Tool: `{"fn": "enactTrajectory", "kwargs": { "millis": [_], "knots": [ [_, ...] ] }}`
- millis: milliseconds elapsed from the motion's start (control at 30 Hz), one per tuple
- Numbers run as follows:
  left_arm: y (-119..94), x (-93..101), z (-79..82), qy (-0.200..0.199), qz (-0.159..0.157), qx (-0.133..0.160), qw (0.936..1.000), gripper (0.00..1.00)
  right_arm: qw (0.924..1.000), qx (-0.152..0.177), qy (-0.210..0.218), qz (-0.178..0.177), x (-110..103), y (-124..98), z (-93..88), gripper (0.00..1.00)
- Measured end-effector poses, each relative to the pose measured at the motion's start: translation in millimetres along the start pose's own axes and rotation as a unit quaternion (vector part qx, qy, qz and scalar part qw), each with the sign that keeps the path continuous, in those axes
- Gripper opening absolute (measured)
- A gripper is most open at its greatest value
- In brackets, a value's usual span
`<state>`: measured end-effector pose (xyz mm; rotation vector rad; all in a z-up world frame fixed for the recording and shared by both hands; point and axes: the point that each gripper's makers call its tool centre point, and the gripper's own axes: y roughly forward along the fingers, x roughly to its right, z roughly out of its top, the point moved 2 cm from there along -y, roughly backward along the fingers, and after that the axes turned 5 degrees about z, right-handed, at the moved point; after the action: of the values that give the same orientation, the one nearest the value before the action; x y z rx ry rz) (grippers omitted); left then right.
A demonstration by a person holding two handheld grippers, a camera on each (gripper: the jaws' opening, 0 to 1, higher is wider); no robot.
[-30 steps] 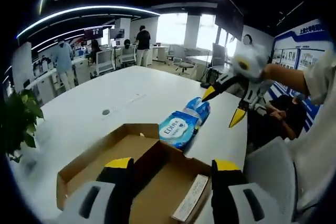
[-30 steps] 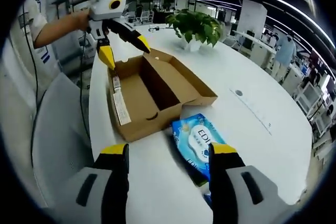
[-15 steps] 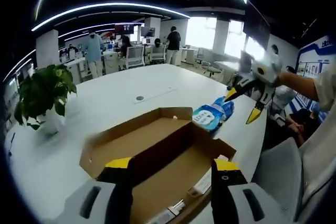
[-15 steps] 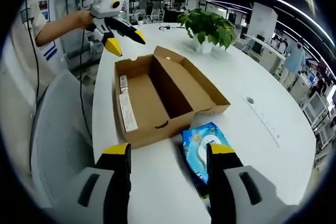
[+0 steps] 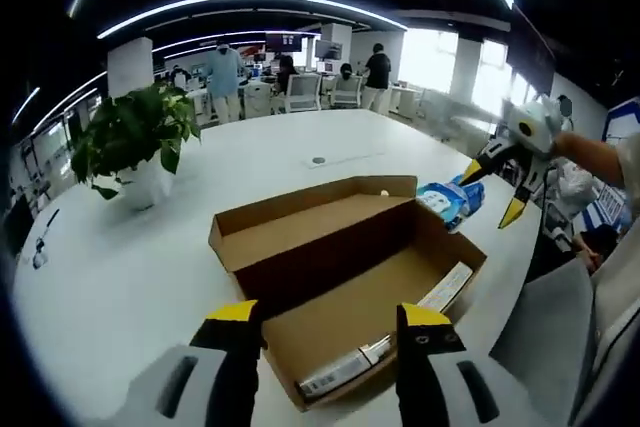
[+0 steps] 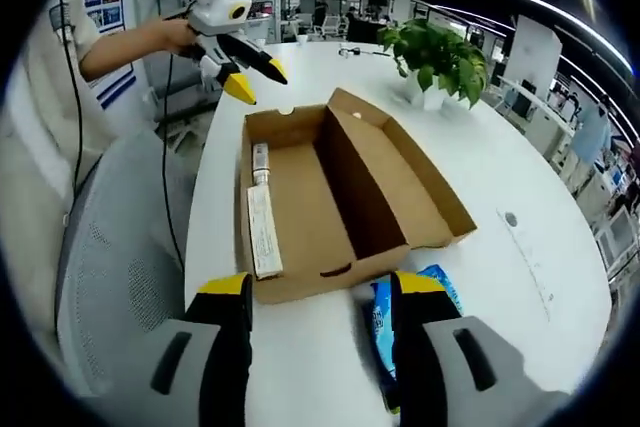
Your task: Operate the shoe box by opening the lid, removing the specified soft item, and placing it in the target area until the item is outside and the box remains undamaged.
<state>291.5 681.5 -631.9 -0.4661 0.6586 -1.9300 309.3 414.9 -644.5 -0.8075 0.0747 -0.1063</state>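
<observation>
Nearest you in the left gripper view, your left claw [image 5: 330,322] hangs with its yellow-tipped jaws spread wide and nothing between them, just over the near edge of the open brown cardboard shoe box [image 5: 345,277]. The box lies on the white round table [image 5: 150,267], its lid folded flat beside the tray, white labels along one inner wall. Just beyond its far corner lies the blue soft pack of wipes [image 5: 447,202], outside the box on the table. Your right claw [image 5: 495,187] hovers above that pack, jaws parted and holding nothing. In the right gripper view the pack [image 6: 385,322] lies against the box's near wall [image 6: 320,277], between the spread jaws. Farther off a green potted plant [image 5: 135,142] stands on the table.
</observation>
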Motion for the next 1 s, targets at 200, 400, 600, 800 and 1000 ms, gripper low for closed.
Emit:
{"fn": "enactTrajectory", "kwargs": {
  "millis": [200, 400, 600, 800, 1000],
  "knots": [
    [-3, -11.8, -21.5, -0.021, 0.028, -0.018, 0.9992, 0.44, 0.9997, -0.009, -0.01, 0.02, 0, 16, 3.7, 0.51],
    [-3, -18.0, -40.5, -0.051, 0.049, -0.043, 0.9966, 0.31, 0.9981, -0.027, -0.032, 0.046, -2, 34, 3.9, 0.52],
    [-2, -23.1, -54.2, -0.075, 0.071, -0.058, 0.9929, 0.27, 0.9955, -0.041, -0.04, 0.075, -4, 51, 3.2, 0.52],
    [1, -23.4, -64.8, -0.106, 0.074, -0.07, 0.9891, 0.2, 0.9921, -0.063, -0.043, 0.1, -5, 68, -1.6, 0.53],
    [4, -24.8, -72.0, -0.122, 0.079, -0.077, 0.9863, 0.15, 0.9882, -0.075, -0.051, 0.123, -8, 83, -0.5, 0.53]
  ]
}}
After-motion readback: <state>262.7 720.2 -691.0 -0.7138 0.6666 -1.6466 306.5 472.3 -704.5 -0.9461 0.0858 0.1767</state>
